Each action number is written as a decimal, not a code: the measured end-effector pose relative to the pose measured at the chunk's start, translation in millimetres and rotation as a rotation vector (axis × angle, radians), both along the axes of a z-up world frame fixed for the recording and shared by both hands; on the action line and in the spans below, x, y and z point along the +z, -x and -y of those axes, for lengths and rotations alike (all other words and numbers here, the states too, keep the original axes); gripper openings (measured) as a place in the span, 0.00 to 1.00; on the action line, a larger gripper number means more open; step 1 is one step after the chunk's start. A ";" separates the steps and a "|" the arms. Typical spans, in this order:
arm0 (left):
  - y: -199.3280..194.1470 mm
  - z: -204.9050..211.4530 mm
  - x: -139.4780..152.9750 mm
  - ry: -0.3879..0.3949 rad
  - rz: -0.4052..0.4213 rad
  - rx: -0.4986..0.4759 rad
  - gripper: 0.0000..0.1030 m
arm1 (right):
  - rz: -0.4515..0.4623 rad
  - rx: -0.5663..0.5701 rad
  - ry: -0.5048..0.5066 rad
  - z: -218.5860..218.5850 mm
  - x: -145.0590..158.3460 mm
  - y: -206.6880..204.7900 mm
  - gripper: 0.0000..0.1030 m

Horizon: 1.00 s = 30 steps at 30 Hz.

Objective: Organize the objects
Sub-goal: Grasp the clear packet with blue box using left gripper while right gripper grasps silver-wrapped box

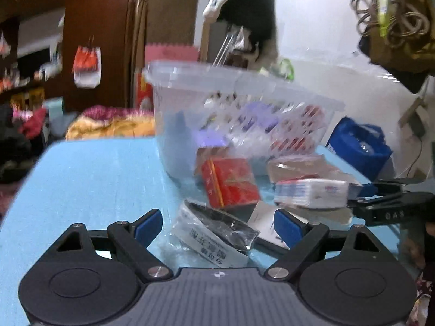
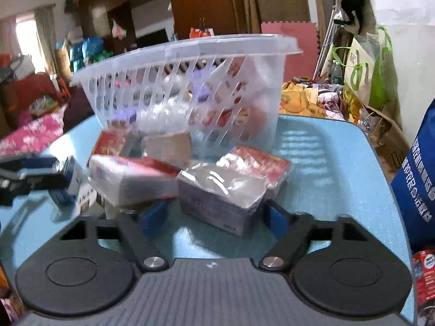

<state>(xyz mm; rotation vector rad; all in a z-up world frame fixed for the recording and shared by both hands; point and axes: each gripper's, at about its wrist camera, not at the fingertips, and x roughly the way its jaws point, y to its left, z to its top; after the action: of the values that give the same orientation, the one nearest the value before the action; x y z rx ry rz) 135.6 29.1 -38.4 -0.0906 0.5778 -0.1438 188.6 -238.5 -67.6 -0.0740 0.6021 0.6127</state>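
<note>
Standing on the blue desk (image 2: 312, 163), the clear slotted basket (image 2: 190, 81) already holds several packs, seen only as blurred purple, white and red shapes through its wall. In front of it lies a loose cluster of small packages, all on the desk.

Left wrist view: a clear-wrapped pack (image 1: 214, 233) with a printed white label lies between the fingers of the left tool (image 1: 217, 225). The fingers stand wide apart; the blue pads flank the pack without pressing on it. Just behind it sits a red box (image 1: 231, 184), tilted, close to the basket (image 1: 239, 103). To the right of the red box lies a white tissue pack (image 1: 310, 191). The right tool (image 1: 391, 198) reaches in from the right edge, close to the tissue pack; contact cannot be told.

Right wrist view: a purple box (image 2: 217, 206) in shiny film sits between the fingers of the right tool (image 2: 214, 217). The jaws are partly apart; the right pad is at the box's corner and the left pad shows a gap, so no clamp is seen. A red pack (image 2: 258, 163) lies behind the box, touching it. The tissue pack (image 2: 130, 182) lies to the left, and the left tool (image 2: 40, 179) enters at the left edge.

Both views are motion-blurred.
</note>
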 end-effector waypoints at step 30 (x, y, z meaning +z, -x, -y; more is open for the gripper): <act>-4.2 -3.5 -6.2 0.083 -0.054 -0.138 0.74 | -0.003 0.087 -0.021 -12.0 4.3 1.7 0.71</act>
<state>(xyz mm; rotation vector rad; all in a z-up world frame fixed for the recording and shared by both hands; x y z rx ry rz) 139.8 32.6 -44.6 -0.1352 0.6319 -0.3006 186.9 -226.5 -63.3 -0.0800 0.5975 0.7033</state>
